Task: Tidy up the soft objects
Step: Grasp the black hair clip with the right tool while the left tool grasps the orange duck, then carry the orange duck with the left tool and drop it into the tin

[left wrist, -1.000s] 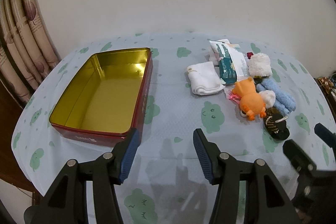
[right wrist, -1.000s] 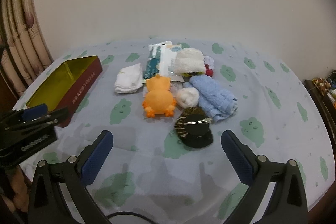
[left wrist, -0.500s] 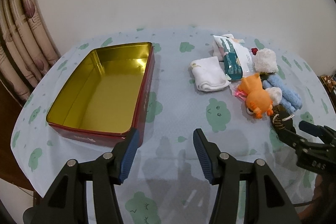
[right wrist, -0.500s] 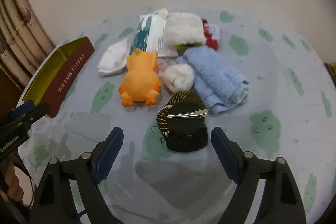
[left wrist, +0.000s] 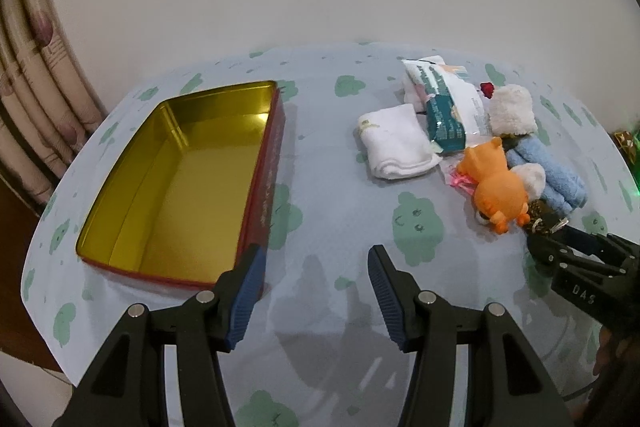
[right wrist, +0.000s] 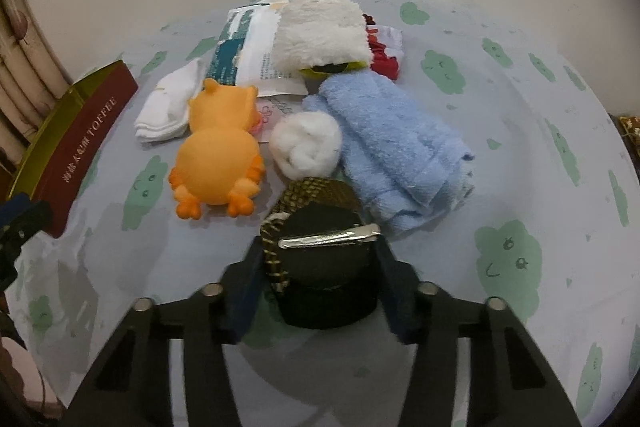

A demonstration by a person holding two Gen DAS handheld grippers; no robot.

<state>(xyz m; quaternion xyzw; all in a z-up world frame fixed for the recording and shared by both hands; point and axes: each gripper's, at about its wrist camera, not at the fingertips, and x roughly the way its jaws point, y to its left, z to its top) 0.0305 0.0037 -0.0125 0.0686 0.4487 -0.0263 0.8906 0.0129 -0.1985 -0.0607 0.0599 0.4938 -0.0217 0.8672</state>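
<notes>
My right gripper (right wrist: 320,267) pinches the black hair clip (right wrist: 326,259), right of the tin (left wrist: 176,187); left gripper (left wrist: 316,287) hangs spread beside the tin.

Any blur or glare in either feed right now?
Right wrist view: the right gripper and its arms look motion-smeared around the dark woven hair clip; farther items stay sharper. Left wrist view: sharp, with bright reflections inside the gold-lined red tin. Both show fisheye bending and dark corners.
</notes>
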